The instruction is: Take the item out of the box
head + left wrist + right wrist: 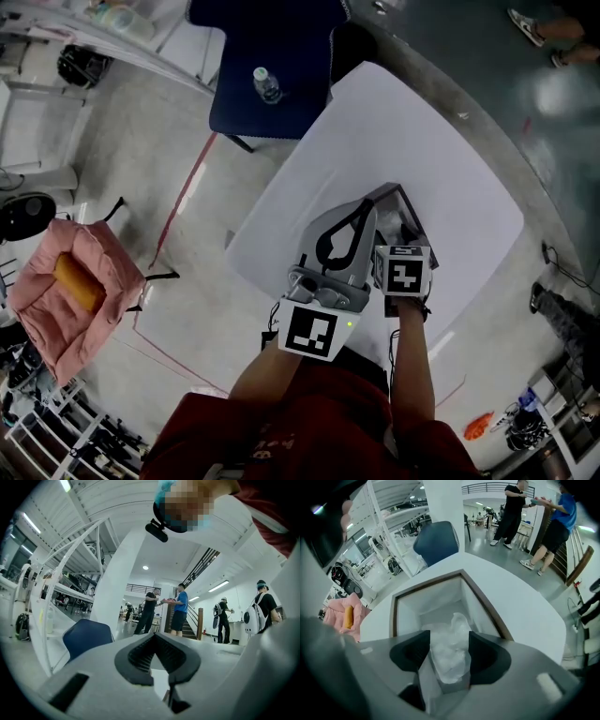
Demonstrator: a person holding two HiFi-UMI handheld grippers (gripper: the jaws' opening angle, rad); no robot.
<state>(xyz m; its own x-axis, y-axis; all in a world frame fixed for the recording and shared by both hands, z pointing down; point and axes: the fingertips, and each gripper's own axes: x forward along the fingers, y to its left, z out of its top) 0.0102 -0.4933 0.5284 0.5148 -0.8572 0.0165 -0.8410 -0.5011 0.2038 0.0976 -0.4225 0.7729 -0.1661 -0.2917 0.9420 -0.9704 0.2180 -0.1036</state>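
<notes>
Right gripper view: right gripper (449, 641) fingers open around the wrapped item (457, 623) at the box (440, 595); left gripper (154, 639) fingers closed.

The box (483, 597) is open at the top, and its walls close off all four sides. Inside the box, a crumpled plastic bag (452, 639) fills the gap between the right gripper's (449, 644) parted jaws. The left gripper (361, 214) blocks the box's left side. Beyond the box the desk (394, 122) lies bare up to a blue chair (272, 66).
</notes>
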